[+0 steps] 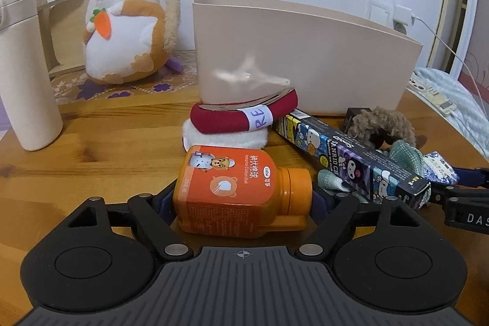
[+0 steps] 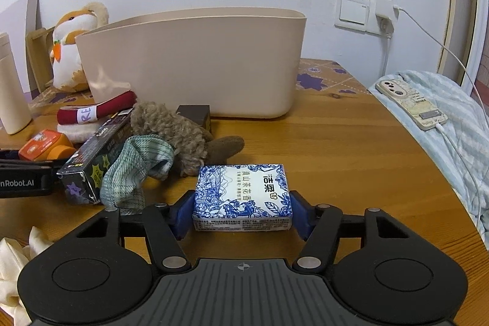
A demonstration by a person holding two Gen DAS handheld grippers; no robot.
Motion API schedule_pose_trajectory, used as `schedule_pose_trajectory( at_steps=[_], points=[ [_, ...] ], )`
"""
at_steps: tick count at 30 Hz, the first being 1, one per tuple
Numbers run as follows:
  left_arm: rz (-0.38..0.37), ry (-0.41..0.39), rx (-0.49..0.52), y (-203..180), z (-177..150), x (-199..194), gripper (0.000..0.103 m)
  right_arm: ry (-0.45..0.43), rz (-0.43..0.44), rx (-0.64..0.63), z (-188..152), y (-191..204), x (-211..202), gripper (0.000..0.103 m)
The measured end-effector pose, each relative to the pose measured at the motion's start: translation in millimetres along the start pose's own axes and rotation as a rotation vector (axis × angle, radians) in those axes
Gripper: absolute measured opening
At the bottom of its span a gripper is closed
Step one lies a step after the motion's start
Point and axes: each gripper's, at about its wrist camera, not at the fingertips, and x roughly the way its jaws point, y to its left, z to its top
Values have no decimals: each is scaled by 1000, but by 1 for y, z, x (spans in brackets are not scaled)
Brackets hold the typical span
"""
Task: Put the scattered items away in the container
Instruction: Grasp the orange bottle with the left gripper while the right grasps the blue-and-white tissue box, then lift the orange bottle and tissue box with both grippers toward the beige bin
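A beige tub stands at the back of the wooden table, also in the right wrist view. My left gripper is shut on an orange cotton-ball bottle lying on its side. My right gripper is shut on a blue-and-white tissue pack on the table. Between them lie a dark cartoon box, a green cloth, a brown fuzzy scrunchie, a red roll on a white puff, and a small dark box.
A plush hamster and a beige flask stand at the left. A phone on a charging cable lies on striped bedding at the right. Cream cloth lies at the near left. A wall switch is behind.
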Motion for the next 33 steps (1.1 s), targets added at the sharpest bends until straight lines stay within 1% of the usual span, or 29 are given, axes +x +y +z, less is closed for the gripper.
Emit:
schedule_pose_trajectory(
  at_steps=[3, 8, 13, 18, 21, 27, 33],
  points=[
    [-2, -2, -20, 1, -2, -5, 82, -4, 33, 35, -1, -6, -4, 60],
    [8, -13, -25, -1, -6, -15, 81, -12, 42, 58, -3, -12, -11, 60],
    [38, -36, 3, -8, -12, -29, 82, -40, 38, 37, -3, -12, -26, 60],
    [18, -53, -15, -9, -14, -49, 81, -60, 35, 14, 0, -15, -43, 60],
    [-14, -63, -48, -8, -8, -61, 81, -75, 34, 15, 7, -21, -54, 60],
    [-8, -133, -32, -12, 12, -86, 81, -142, 42, 11, 25, -27, -77, 60],
    [-5, -186, -7, -20, 34, -101, 81, -196, 55, -30, 45, -18, -92, 60]
  ],
)
